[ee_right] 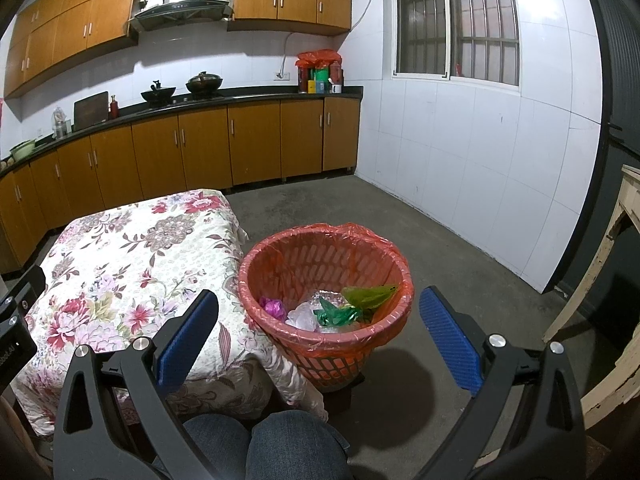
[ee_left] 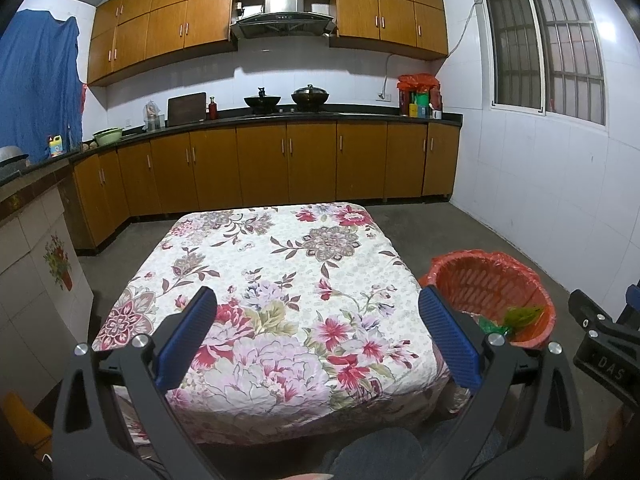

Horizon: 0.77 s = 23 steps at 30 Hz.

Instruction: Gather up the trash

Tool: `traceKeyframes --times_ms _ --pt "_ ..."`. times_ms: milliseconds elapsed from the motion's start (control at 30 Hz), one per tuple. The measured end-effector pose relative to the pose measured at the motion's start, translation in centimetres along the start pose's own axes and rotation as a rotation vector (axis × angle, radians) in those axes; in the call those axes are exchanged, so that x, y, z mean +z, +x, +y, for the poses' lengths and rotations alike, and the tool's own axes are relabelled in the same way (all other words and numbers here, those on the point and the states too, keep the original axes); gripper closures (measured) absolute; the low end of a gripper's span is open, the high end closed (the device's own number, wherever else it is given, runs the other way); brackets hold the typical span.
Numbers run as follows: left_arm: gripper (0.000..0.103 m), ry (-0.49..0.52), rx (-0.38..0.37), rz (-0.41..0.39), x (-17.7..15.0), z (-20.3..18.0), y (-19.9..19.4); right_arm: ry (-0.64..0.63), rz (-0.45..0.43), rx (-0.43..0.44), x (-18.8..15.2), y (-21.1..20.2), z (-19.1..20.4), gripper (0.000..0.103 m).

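An orange mesh trash basket (ee_right: 280,256) lined with a red bag stands on the floor at the right side of the floral-cloth table (ee_right: 120,248). Inside it lie green wrappers (ee_right: 368,294), a purple scrap (ee_right: 272,306) and clear plastic (ee_right: 304,316). My right gripper (ee_right: 318,320) hovers open just in front of the basket, nothing between its blue pads. My left gripper (ee_left: 318,320) is open above the near part of the table (ee_left: 280,264), also holding nothing. The basket (ee_left: 472,276) shows at the right in the left wrist view, with a green wrapper (ee_left: 524,314) at its rim.
A person's knees in jeans (ee_right: 280,444) sit below the grippers. Brown kitchen cabinets (ee_left: 280,164) line the far wall and left side. Bare concrete floor (ee_right: 460,248) spreads to the right of the basket. A worn cream wooden frame (ee_right: 616,272) stands at far right.
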<state>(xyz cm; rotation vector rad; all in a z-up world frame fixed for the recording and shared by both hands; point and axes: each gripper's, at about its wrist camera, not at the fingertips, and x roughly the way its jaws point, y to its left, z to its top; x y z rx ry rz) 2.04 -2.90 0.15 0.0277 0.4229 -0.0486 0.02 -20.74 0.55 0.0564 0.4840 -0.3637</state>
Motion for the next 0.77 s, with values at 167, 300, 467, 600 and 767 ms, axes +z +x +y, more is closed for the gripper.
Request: traceKeyframes --times_ms 167,300,467,600,767 --pt "0.004 0.001 -0.003 0.001 -0.20 -0.03 0.10 0.000 0.002 0.001 -0.05 0.02 0.07 0.003" --pt "0.004 0.003 -0.004 0.002 -0.46 -0.10 0.13 0.001 0.005 0.002 -0.14 -0.13 0.23 0.003" --pt "0.004 0.002 -0.004 0.002 -0.32 -0.02 0.21 0.000 0.005 0.002 -0.04 0.00 0.12 0.003" --pt "0.004 -0.001 -0.005 0.011 -0.35 0.14 0.39 0.000 0.006 0.002 -0.13 -0.07 0.18 0.003" --pt "0.004 -0.003 -0.008 0.013 -0.24 0.37 0.50 0.001 0.007 0.003 -0.09 -0.07 0.17 0.003"
